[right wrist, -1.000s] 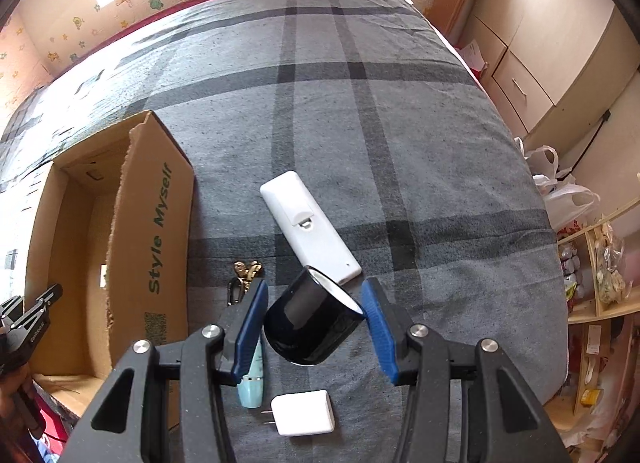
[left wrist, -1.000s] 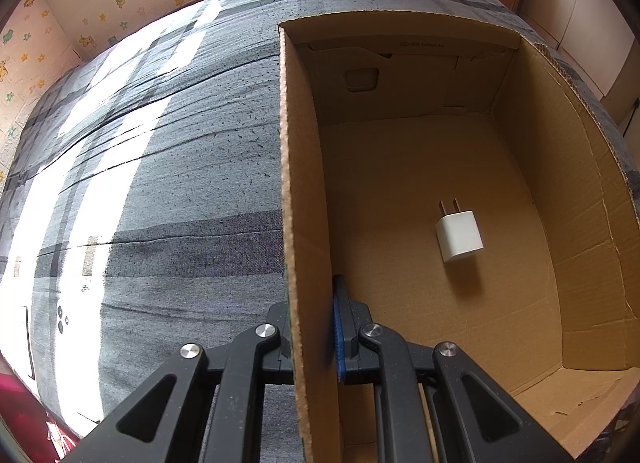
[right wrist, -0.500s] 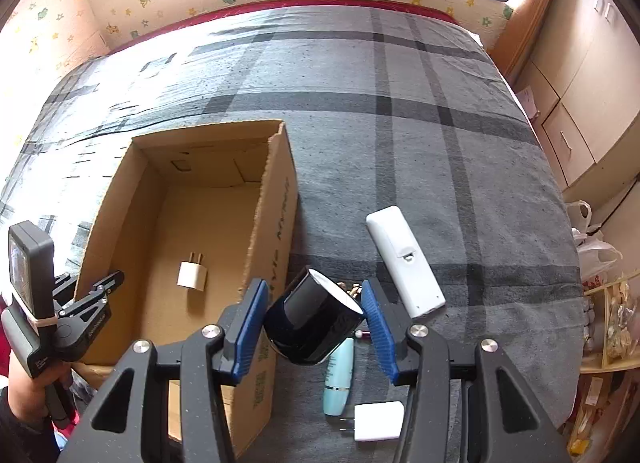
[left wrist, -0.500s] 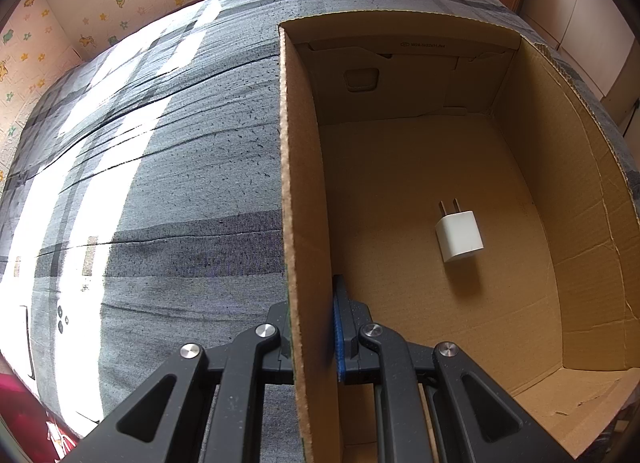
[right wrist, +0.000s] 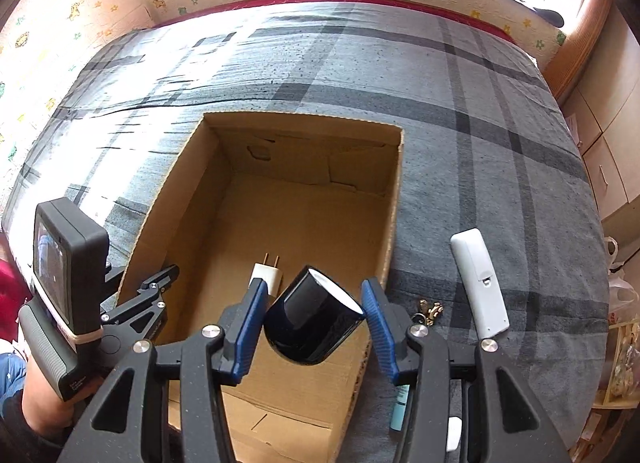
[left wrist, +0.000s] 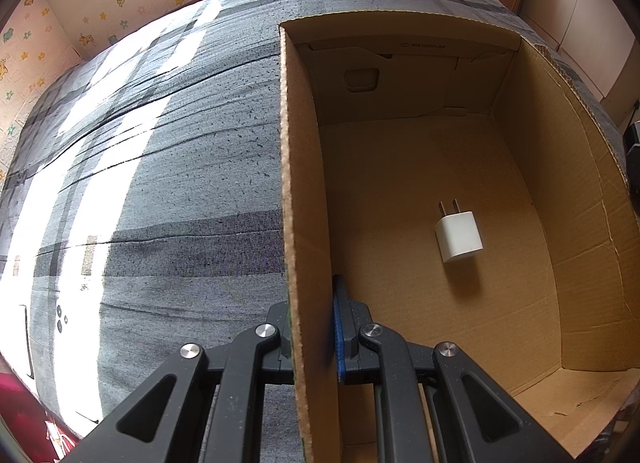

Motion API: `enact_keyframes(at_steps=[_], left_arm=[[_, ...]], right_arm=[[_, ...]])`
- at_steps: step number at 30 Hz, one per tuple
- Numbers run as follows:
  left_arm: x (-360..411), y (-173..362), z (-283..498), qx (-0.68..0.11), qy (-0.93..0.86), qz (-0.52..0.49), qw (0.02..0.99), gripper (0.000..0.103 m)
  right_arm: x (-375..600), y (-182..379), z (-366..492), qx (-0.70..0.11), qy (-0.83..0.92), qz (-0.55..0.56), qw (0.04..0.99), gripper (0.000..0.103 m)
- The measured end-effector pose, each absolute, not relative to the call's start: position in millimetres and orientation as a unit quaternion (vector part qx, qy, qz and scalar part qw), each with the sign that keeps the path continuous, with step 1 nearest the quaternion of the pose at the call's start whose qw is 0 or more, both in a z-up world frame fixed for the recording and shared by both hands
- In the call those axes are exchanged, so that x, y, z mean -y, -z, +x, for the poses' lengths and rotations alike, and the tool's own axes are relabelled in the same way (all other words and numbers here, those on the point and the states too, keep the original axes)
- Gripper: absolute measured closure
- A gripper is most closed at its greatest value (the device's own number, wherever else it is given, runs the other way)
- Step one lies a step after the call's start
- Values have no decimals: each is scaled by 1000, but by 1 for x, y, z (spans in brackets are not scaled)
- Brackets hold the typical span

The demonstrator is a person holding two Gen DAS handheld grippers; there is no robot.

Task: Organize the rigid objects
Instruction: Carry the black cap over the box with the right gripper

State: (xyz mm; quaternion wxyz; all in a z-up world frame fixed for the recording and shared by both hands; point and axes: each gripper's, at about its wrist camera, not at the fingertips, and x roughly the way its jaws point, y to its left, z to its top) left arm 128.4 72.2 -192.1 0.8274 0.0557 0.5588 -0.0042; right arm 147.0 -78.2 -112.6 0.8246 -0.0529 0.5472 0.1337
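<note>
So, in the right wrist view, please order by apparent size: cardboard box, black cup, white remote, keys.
1. cardboard box
2. black cup, though it is nearest the camera, so unsure
3. white remote
4. keys

Matt brown corrugated cardboard box (right wrist: 192,199) on a bed covered in woven grey plaid cloth (right wrist: 460,111). A glossy black cup (right wrist: 312,323), white inside, looks ceramic. White smooth plastic charger (left wrist: 459,237) with metal prongs. Smooth white plastic remote (right wrist: 478,283).
</note>
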Motion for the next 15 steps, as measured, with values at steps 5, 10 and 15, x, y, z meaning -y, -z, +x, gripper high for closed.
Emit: enact_keyframes(at_steps=[5, 10, 15], left_arm=[[-72, 192, 128, -559, 4, 56, 827, 91], [-72, 192, 128, -559, 5, 55, 828, 91], [-71, 192, 129, -559, 4, 56, 828, 91]], right_arm=[[59, 130, 153, -561, -146, -56, 813, 51], [42, 151, 158, -576, -151, -62, 801, 51], [32, 173, 166, -597, -152, -55, 786, 51]])
